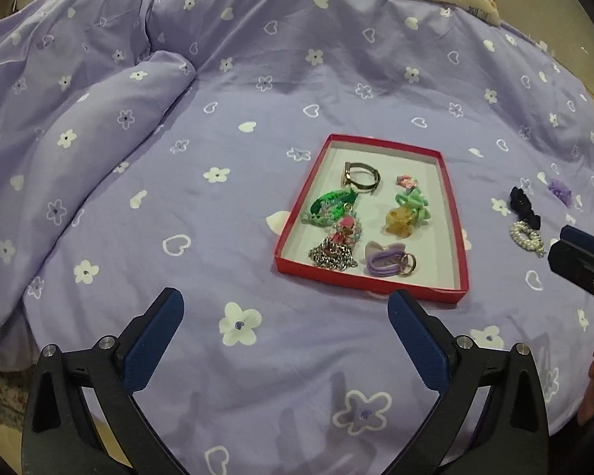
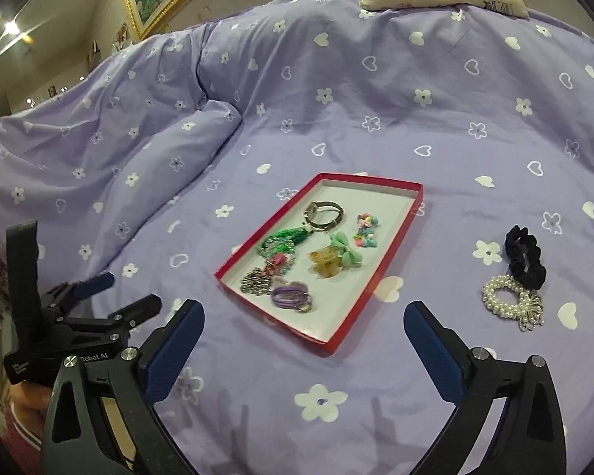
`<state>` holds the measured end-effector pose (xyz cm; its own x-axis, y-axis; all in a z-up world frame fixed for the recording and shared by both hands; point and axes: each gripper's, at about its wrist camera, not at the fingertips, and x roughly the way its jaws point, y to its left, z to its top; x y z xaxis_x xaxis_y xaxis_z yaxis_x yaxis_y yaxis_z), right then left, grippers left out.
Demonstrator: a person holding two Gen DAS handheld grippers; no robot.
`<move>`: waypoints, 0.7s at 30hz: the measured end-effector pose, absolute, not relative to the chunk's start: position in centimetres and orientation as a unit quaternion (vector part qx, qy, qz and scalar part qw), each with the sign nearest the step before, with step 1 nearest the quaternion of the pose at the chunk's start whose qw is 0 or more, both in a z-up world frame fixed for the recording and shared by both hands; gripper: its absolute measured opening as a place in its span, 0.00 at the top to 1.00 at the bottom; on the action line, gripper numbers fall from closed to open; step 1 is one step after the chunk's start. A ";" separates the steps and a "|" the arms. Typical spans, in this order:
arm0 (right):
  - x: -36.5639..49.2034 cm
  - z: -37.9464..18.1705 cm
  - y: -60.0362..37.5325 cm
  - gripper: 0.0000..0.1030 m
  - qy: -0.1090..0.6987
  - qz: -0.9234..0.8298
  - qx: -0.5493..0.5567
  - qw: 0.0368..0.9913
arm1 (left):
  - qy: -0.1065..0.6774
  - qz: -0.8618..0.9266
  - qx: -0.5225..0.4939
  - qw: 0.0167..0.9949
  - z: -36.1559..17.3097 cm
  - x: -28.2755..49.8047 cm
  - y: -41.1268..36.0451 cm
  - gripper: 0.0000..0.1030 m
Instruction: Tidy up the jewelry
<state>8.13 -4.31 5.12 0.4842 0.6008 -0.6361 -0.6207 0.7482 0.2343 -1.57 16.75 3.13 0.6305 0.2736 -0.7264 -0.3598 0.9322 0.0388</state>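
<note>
Jewelry lies mostly in the red tray (image 2: 392, 237) on the purple bed cover (image 2: 336, 99): a metal bracelet (image 2: 324, 215), a green braided band (image 2: 285, 237), a silver chain (image 2: 259, 282), a purple band with a ring (image 2: 291, 297), an amber clip (image 2: 324, 263), a green bow (image 2: 342, 251) and a small colourful piece (image 2: 366, 231). Outside the tray, to its right on the cover, you have a black scrunchie (image 2: 524, 257) touching a pearl bracelet (image 2: 507, 297), and a purple flower piece (image 1: 559, 192) further right. Your left gripper (image 1: 285, 316) and your right gripper (image 2: 303, 328) both hang above the cover near the tray with the jaws released wide, and nothing is between them.
</note>
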 end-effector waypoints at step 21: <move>6.8 -0.5 -3.3 0.01 0.359 0.339 -0.023 0.870 | 0.359 0.181 -0.066 0.913 0.4 -3.5 16.5 0.00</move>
<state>6.78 -3.27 -0.54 0.5133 0.5725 -0.6394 -0.6059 0.7693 0.2024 -3.46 16.50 0.37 0.6766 0.2824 -0.6800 -0.3770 0.9262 0.0095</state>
